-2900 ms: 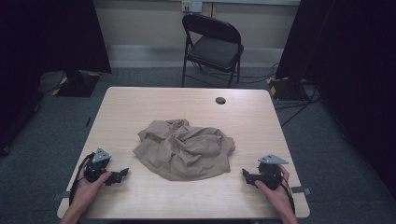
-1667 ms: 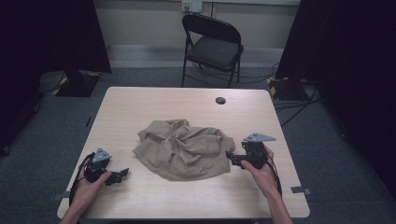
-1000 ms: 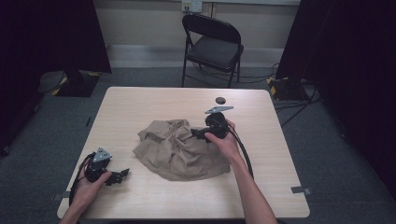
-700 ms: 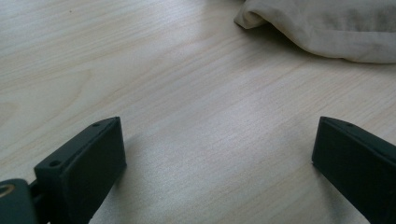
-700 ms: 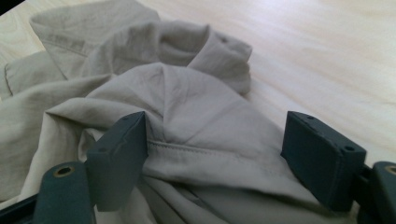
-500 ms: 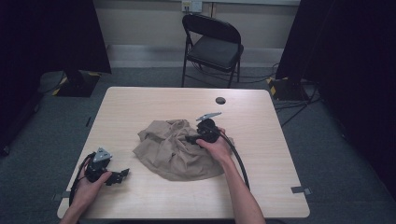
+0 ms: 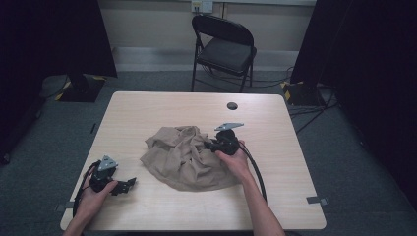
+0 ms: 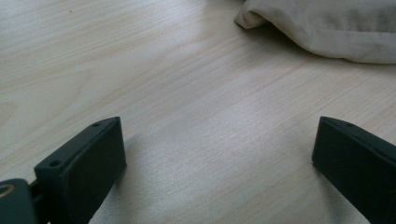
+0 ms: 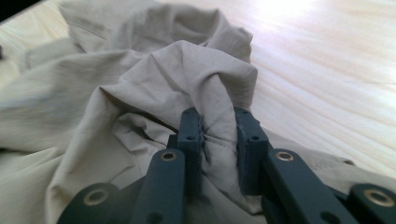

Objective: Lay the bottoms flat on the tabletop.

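Wooden table [image 7: 147, 113] underneath. Left gripper [image 7: 129, 184] at the near left corner, jaws spread wide over bare wood, just short of the cloth's edge. Tan cloth [image 7: 184, 157] crumpled at the table's middle. Right gripper [image 9: 218, 140] at its far right side, clamped on a stitched fold. Beyond, a folding chair [image 7: 223, 49].
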`<state>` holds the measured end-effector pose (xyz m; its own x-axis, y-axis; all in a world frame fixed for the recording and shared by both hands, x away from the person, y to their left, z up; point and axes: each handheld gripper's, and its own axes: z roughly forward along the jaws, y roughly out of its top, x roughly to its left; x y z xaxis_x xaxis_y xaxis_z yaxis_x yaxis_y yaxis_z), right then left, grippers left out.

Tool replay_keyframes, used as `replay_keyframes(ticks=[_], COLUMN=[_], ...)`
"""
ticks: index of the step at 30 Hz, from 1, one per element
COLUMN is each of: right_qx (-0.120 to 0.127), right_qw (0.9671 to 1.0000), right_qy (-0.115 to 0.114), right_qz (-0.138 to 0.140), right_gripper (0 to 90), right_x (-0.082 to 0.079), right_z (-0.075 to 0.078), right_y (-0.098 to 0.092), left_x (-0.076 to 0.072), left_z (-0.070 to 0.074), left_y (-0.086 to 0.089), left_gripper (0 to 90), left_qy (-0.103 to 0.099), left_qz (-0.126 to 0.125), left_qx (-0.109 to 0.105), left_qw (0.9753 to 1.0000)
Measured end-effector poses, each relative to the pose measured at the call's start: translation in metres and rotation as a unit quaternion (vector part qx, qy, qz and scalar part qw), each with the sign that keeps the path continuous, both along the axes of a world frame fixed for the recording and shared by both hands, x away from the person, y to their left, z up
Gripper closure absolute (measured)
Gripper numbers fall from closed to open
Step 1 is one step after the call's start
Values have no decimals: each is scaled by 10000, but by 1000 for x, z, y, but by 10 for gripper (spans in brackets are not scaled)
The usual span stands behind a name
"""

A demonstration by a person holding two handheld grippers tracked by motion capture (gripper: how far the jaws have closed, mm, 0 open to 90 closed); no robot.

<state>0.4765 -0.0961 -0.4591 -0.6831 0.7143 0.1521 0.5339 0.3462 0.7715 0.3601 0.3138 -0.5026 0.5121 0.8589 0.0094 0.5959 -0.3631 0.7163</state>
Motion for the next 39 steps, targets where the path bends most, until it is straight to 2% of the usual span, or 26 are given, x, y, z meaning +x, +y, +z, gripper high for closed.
replay_keyframes(ticks=[4, 7, 9, 13, 19, 22, 24, 26, 28, 29, 31, 32, 34, 36, 39], right_qx=[84, 208, 133, 152, 49, -42, -167, -170, -290, -290, -538, -482, -477, -279, -38], right_qw=[9999, 9994, 9994, 9986, 9976, 9974, 9979, 9988, 9989, 9989, 9980, 9983, 9983, 9988, 9990], right_qy=[-118, -153, -212, -320, -402, -438, -390, -214, -70, -70, 121, 119, 115, -21, -270], right_qz=[38, 209, 255, 397, 554, 567, 499, 401, 355, 355, 305, 296, 322, 409, 354], right_gripper=[757, 758, 764, 767, 767, 767, 771, 775, 776, 776, 771, 754, 660, 597, 462], right_x=[-10, -20, -28, -51, -84, -103, -109, -113, -116, -116, -117, -117, -117, -119, -121], right_z=[14, 23, 26, 34, 36, 28, 19, 3, -10, -10, -29, -29, -25, -14, 5], right_y=[-13, -23, -28, -42, -62, -74, -81, -90, -94, -94, -98, -98, -99, -102, -107], left_x=[0, 0, 0, 0, 0, 0, 0, 0, 0, 0, 0, 0, 0, 0, 0], left_z=[0, 0, 0, 0, 0, 0, 0, 0, 0, 0, 0, 0, 0, 0, 0], left_y=[0, 0, 0, 0, 0, 0, 0, 0, 0, 0, 0, 0, 0, 0, 0], left_gripper=[20, 21, 21, 20, 20, 20, 20, 20, 20, 20, 20, 20, 20, 20, 21], left_qy=[-2, 0, 1, -1, -1, -2, 0, -2, -7, -7, -4, -5, -3, -4, -7], left_qz=[0, -2, -1, 1, -1, 0, 1, 0, 3, 3, -3, 2, 1, -2, 9], left_qx=[0, -1, 0, 0, 1, 0, 2, 2, 8, 8, 0, -2, 2, 4, -13], left_qw=[10000, 10000, 10000, 10000, 10000, 10000, 10000, 10000, 10000, 10000, 10000, 10000, 10000, 10000, 10000])
